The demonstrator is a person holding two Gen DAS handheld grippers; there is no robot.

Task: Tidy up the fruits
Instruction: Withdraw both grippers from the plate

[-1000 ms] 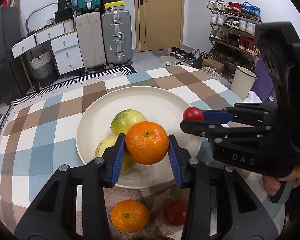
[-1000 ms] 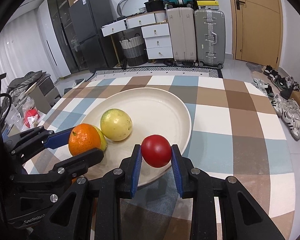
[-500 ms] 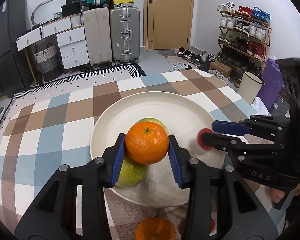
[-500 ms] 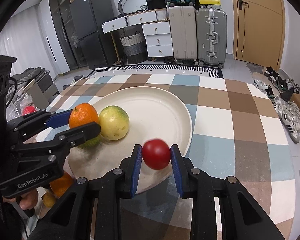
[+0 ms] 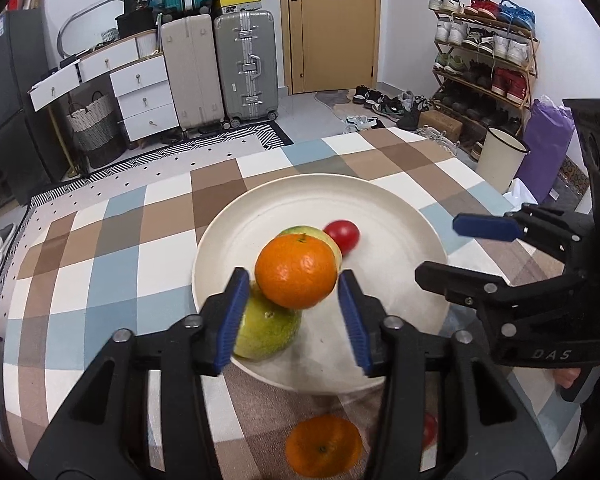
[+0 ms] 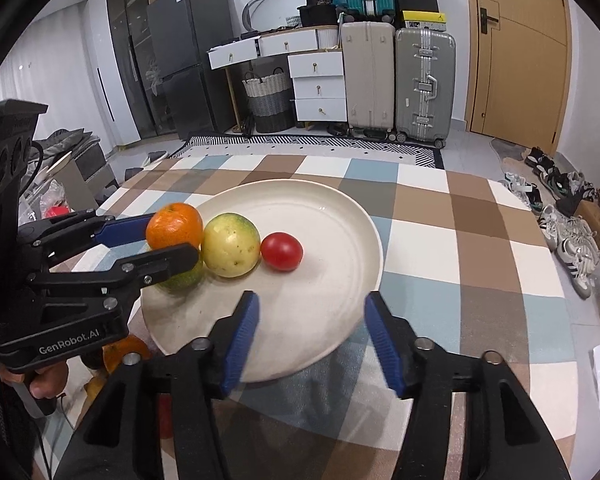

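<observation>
Checked tablecloth [image 5: 100, 240] carries a cream plate [image 5: 400, 216]; 2 suitcases [image 5: 220, 68] behind.

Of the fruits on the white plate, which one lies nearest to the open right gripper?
The red tomato. It lies alone on the plate, straight ahead of the right gripper; the yellow-green fruits and the orange lie further left.

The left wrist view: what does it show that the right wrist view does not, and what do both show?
Only the left wrist view: a shoe rack and a whole second orange on the cloth before the plate. Only the right wrist view: a fridge. Both: the plate, tomato, two green fruits, and an orange between the left gripper jaws, which have just been opening.
</observation>
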